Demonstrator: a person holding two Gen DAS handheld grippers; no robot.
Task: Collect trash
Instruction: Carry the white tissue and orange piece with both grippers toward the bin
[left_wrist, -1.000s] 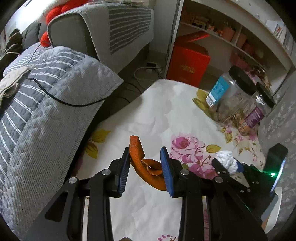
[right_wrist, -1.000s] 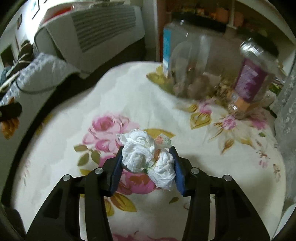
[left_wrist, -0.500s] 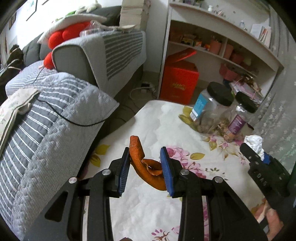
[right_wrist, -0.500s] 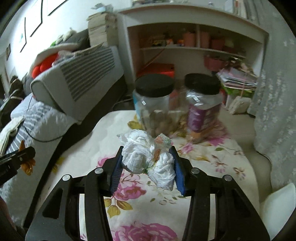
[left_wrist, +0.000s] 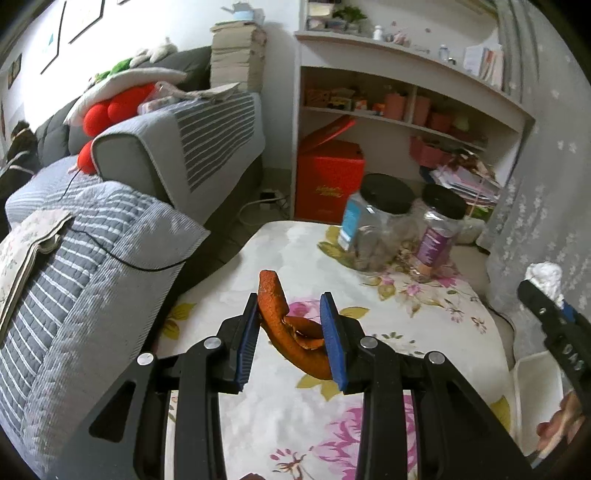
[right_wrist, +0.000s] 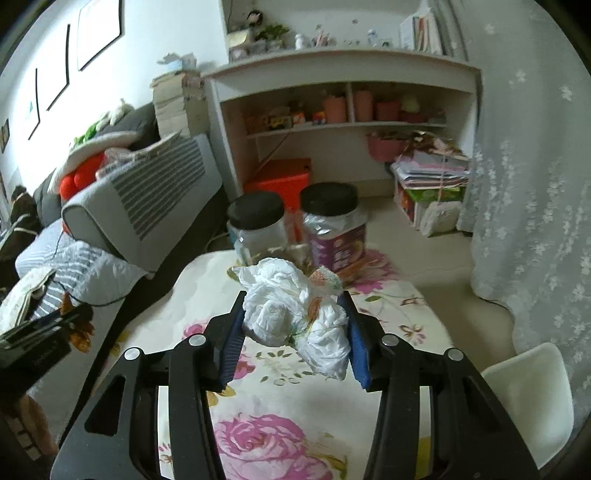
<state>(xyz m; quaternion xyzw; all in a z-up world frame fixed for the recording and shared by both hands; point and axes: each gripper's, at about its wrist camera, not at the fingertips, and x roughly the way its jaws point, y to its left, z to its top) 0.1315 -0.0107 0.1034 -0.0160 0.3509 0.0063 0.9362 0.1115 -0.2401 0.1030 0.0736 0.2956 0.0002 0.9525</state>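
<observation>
My left gripper (left_wrist: 290, 314) is shut on a curled orange peel (left_wrist: 286, 332), held in the air above the flowered tablecloth (left_wrist: 295, 251). My right gripper (right_wrist: 293, 314) is shut on a crumpled white tissue wad (right_wrist: 291, 314), also lifted off the table. In the left wrist view the right gripper (left_wrist: 546, 295) shows at the right edge with the white tissue (left_wrist: 545, 275) at its tip. In the right wrist view the left gripper (right_wrist: 44, 332) appears at the left edge with a bit of orange peel (right_wrist: 79, 334).
Two clear jars with black lids (left_wrist: 384, 225) (left_wrist: 439, 232) stand at the table's far end. A grey striped sofa (left_wrist: 92, 240) flanks the left side. A white shelf unit (right_wrist: 343, 122) and red box (left_wrist: 328, 177) lie beyond. A white bin rim (right_wrist: 528, 387) sits at the lower right beside a lace curtain (right_wrist: 535, 184).
Both grippers have risen from the table with their loads. The views have tilted up, showing the shelf and wall; the right gripper has moved to the right edge of the left view.
</observation>
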